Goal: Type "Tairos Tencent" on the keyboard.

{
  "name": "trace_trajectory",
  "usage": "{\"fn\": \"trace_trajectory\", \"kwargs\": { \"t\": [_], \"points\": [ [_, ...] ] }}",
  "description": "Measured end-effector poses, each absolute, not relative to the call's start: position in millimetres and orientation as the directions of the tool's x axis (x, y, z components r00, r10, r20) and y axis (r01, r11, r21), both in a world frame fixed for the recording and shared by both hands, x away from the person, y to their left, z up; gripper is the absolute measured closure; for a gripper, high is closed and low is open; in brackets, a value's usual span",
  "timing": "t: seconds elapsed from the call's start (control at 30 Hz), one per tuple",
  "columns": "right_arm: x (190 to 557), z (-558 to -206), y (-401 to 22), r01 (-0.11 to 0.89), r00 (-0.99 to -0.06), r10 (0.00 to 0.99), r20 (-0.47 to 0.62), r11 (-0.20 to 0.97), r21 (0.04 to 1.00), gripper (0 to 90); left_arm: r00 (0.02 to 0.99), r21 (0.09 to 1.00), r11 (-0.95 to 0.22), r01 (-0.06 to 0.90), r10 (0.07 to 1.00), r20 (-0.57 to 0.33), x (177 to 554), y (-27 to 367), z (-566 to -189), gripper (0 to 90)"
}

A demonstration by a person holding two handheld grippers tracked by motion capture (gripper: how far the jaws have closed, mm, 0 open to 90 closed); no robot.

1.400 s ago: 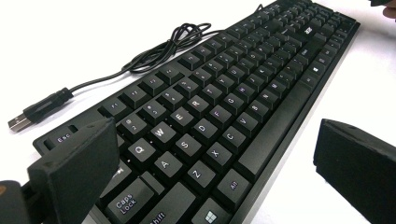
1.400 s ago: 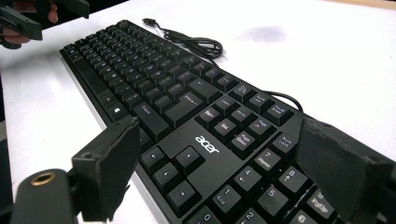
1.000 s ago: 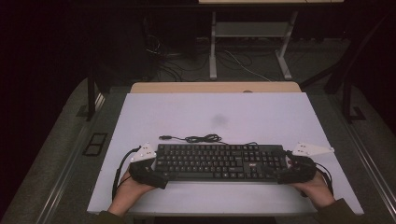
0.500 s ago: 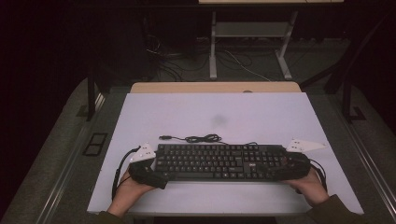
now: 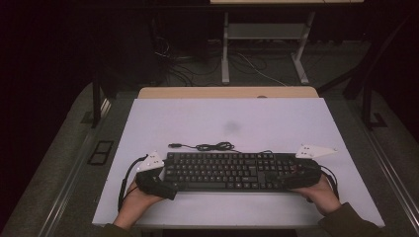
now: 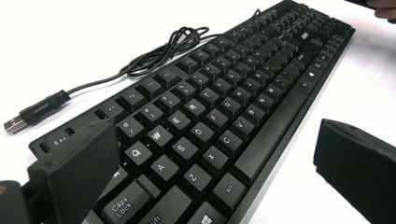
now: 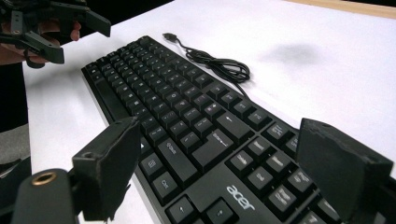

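Observation:
A black keyboard [image 5: 232, 170] lies across the near part of the white table [image 5: 227, 118]. Its thin cable [image 5: 212, 146] is coiled just behind it and ends in a USB plug [image 6: 21, 122]. My left gripper [image 5: 158, 180] is open at the keyboard's left end. One jaw stands over the back corner by the Esc key and the other on the table in front [image 6: 215, 172]. My right gripper [image 5: 296, 175] is open at the right end, with its jaws either side of the number-pad corner [image 7: 229, 177]. The left gripper [image 7: 60, 30] is also in the right gripper view, far off.
A wooden strip [image 5: 227, 92] runs along the table's far edge. Behind it on the dark floor stand a metal desk frame [image 5: 264, 44] and loose cables [image 5: 188, 69]. A faint grey smudge [image 5: 232, 127] marks the tabletop behind the keyboard.
The right gripper has slid a little to the left, farther onto the keyboard's right end. The left gripper and the keyboard have hardly moved.

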State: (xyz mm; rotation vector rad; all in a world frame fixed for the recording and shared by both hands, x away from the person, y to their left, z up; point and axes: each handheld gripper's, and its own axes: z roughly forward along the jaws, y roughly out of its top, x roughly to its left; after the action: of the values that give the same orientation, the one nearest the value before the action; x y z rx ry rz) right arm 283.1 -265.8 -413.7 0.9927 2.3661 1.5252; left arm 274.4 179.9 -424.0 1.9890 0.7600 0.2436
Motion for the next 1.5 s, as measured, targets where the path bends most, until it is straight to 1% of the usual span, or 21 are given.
{"fn": "trace_trajectory", "kwargs": {
  "t": [0.33,1.5],
  "points": [
    [287.7,-411.5,-256.9,0.446,-0.767,0.600,0.225,0.248,0.860,14.1,0.785,0.845,-0.342,0.412,0.604,-0.139,274.4,180.0,-423.8,0.0],
    [296.8,-410.0,-226.4,0.436,-0.798,0.559,0.228,0.272,0.858,14.3,0.788,0.845,-0.342,0.412,0.600,-0.141,275.8,177.7,-422.8,0.0]
  ]
}}
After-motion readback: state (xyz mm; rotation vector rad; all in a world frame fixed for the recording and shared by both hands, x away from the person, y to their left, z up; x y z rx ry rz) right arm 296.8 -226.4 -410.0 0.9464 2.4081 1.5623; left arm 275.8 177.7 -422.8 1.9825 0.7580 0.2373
